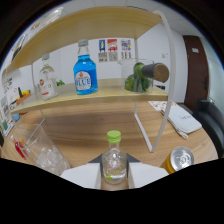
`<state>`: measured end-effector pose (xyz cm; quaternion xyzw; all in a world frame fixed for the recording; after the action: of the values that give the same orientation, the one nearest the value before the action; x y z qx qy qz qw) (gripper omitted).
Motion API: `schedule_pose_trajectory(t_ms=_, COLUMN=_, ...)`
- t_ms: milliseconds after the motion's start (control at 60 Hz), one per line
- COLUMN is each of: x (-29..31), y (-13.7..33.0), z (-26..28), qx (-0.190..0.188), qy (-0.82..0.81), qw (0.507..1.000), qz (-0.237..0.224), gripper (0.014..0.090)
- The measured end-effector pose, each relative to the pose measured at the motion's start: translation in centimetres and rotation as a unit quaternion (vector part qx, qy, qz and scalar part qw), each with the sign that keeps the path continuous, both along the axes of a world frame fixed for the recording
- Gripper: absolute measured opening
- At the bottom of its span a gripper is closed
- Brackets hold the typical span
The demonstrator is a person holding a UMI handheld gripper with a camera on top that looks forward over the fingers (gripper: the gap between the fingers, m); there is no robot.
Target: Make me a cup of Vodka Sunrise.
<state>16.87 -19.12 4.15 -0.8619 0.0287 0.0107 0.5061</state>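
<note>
A small clear bottle point(114, 159) with a light green cap stands upright between my two fingers, holding a little pale liquid at its base. My gripper point(115, 167) is shut on it, one finger pressing each side of its body. A clear glass point(44, 152) with ice cubes sits to the left of the fingers on the wooden table. On the wooden shelf beyond are a blue bottle point(85, 75) labelled BLUE, a clear bottle point(46, 80) with a red and white label, and a green bottle point(145, 75) lying on its side.
A yellow can point(178, 160) stands just right of the fingers. The shelf's white leg point(150, 135) comes down to the table ahead and slightly right. A white folded item point(182, 120) lies further right. Something small and red point(19, 148) sits left of the glass.
</note>
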Motion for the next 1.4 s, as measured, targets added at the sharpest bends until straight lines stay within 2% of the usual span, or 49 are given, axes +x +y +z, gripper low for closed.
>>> schedule_pose_trajectory(t_ms=333, x=-0.6, y=-0.1, z=-2.4, qx=-0.034, qy=0.005, qw=0.999, qz=0.011, gripper=0.0362)
schedule_pose_trajectory(t_ms=750, x=-0.8, y=-1.3, z=-2.4, qx=-0.050, qy=0.014, qw=0.999, qz=0.011, gripper=0.0389)
schedule_pose_trajectory(t_ms=800, x=-0.7, y=-1.6, z=-2.1, qx=-0.051, qy=0.013, qw=0.999, qz=0.009, gripper=0.0426)
schedule_pose_trajectory(t_ms=867, x=-0.8, y=-2.1, z=-1.3, qx=-0.048, qy=0.011, qw=0.999, qz=0.009, gripper=0.0533)
schedule_pose_trajectory(t_ms=883, x=-0.8, y=-2.2, z=-1.0, qx=-0.047, qy=0.010, qw=0.999, qz=0.008, gripper=0.0523)
schedule_pose_trajectory(t_ms=900, x=-0.7, y=-2.4, z=-0.8, qx=-0.047, qy=0.009, qw=0.999, qz=0.007, gripper=0.0601)
schedule_pose_trajectory(t_ms=950, x=-0.5, y=-3.1, z=0.1, qx=-0.047, qy=0.004, qw=0.999, qz=0.003, gripper=0.0696)
schedule_pose_trajectory(t_ms=1017, x=-0.4, y=-4.1, z=1.9, qx=-0.040, qy=0.001, qw=0.999, qz=-0.003, gripper=0.0861)
schedule_pose_trajectory(t_ms=1200, x=-0.8, y=-7.7, z=7.5, qx=-0.020, qy=-0.011, qw=1.000, qz=-0.021, gripper=0.0852)
schedule_pose_trajectory(t_ms=1400, x=-2.9, y=-11.7, z=10.8, qx=-0.020, qy=-0.025, qw=0.999, qz=-0.026, gripper=0.0851)
